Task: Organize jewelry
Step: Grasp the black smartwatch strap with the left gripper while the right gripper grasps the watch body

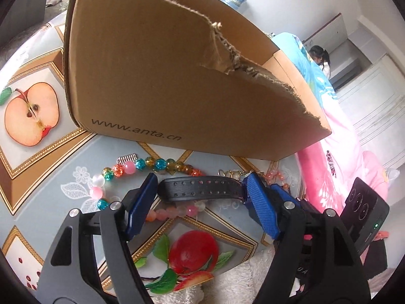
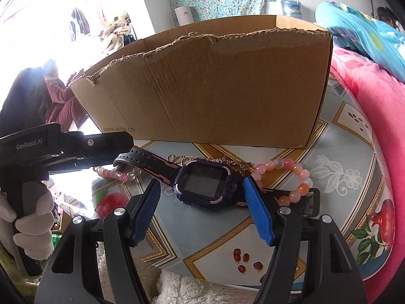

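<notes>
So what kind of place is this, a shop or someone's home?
Most likely a home, probably a bedroom or living area: bright bedding is piled beside the fruit-print table cover, clothes hang near the window, and a torn cardboard box serves as the jewelry bin.

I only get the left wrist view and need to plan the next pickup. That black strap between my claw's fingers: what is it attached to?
Observer: A watch with a dark square screen, lying flat on the table.
Operator: Where is the right claw?
Observer: The right claw hangs over that watch. The screen is between its fingers, with a gap showing on the picture's left side.
Operator: Is anything tangled with the strap's far end?
Observer: A pink bead bracelet lies across the buckle. I cannot tell whether it is hooked on.
</notes>
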Demonstrator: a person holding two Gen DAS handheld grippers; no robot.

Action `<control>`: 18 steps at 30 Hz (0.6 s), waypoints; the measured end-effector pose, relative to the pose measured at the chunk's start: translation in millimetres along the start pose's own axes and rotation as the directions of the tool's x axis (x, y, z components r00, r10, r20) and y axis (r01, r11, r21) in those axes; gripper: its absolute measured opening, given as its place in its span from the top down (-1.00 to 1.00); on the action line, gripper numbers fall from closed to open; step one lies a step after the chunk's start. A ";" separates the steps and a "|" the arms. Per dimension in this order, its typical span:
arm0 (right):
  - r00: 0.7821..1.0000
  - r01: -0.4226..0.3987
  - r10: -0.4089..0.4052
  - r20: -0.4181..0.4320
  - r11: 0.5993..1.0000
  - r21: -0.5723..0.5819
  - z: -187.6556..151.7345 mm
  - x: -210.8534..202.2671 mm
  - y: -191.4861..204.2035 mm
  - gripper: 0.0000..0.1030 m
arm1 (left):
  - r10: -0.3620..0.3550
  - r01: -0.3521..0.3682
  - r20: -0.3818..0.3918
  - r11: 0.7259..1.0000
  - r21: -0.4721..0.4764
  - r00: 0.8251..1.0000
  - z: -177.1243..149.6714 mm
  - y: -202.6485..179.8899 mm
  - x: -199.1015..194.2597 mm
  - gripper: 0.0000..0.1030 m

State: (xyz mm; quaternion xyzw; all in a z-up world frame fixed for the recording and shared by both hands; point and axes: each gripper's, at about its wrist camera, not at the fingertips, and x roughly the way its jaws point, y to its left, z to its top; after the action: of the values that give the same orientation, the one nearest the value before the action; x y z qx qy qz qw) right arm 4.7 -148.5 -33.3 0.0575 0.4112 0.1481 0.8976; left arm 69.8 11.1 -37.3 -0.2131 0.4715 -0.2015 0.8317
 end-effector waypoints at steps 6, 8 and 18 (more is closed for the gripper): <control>1.000 -0.002 0.002 0.006 1.000 -0.018 -2.4 -1.1 1.7 -0.29 | 0.038 -0.040 0.027 0.996 0.080 0.999 -1.0 -17.9 -2.5 -0.06; 1.000 -0.002 0.003 0.008 1.000 -0.025 -3.0 -1.3 2.0 -0.29 | 0.045 -0.048 0.034 0.994 0.098 0.998 -0.7 -20.4 -4.5 -0.01; 1.000 0.022 -0.021 0.020 0.997 -0.077 -7.9 -1.7 7.7 -0.29 | 0.085 -0.092 0.045 0.982 0.164 0.995 -4.3 -31.1 -4.4 0.50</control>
State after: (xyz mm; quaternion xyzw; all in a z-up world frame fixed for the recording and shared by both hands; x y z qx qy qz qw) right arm -4.0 -141.9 -35.5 0.0197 0.3970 0.1536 0.9047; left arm 59.9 -12.9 -19.3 -0.1259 0.4462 -0.1987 0.8635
